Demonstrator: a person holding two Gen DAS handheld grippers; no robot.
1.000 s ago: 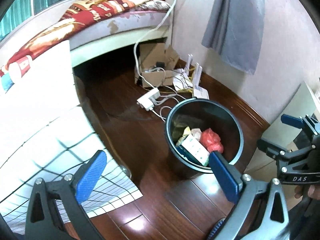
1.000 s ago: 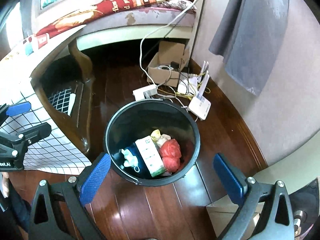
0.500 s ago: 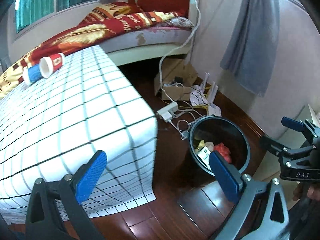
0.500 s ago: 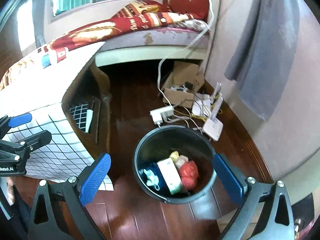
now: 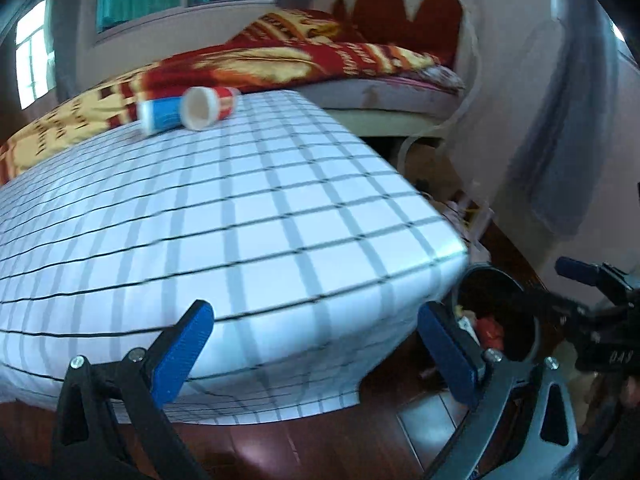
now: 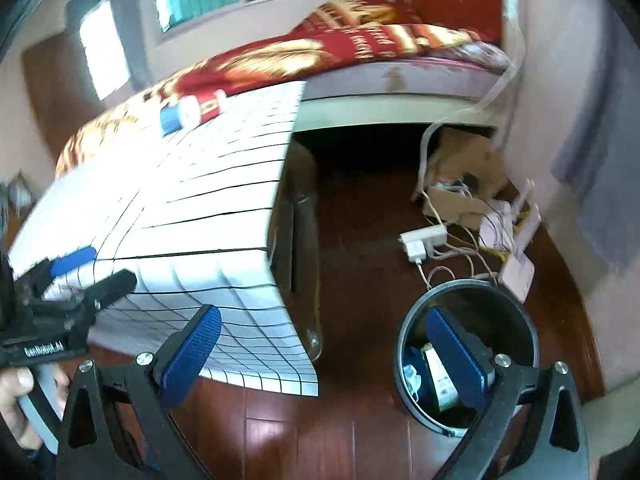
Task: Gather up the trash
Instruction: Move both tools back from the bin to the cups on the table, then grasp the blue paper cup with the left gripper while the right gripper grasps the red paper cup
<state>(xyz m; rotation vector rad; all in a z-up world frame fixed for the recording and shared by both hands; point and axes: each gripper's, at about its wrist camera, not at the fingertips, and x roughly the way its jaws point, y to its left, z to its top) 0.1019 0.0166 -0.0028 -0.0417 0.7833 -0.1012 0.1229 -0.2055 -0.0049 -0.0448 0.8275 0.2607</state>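
Two paper cups lie on their sides at the far end of the checked tablecloth: a red one [image 5: 208, 106] [image 6: 204, 106] and a blue one [image 5: 162, 114] [image 6: 173, 117], touching. A black trash bin [image 6: 468, 290] [image 5: 500, 280] holding a carton, red wrapper and other trash stands on the floor right of the table. My left gripper [image 5: 316, 344] is open and empty at the table's near edge. My right gripper [image 6: 324, 356] is open and empty, between the table corner and the bin.
The table with the white checked cloth [image 5: 240, 220] [image 6: 192, 208] fills the left. A bed with a red blanket [image 5: 320, 56] stands behind it. A cardboard box [image 6: 464, 168], power strip [image 6: 424, 240], cables and a router [image 6: 520, 268] lie on the wooden floor by the wall.
Both grippers have risen and swung left from the bin toward the table. The tabletop and the two cups now fill the left view; the bin has slid to the lower right.
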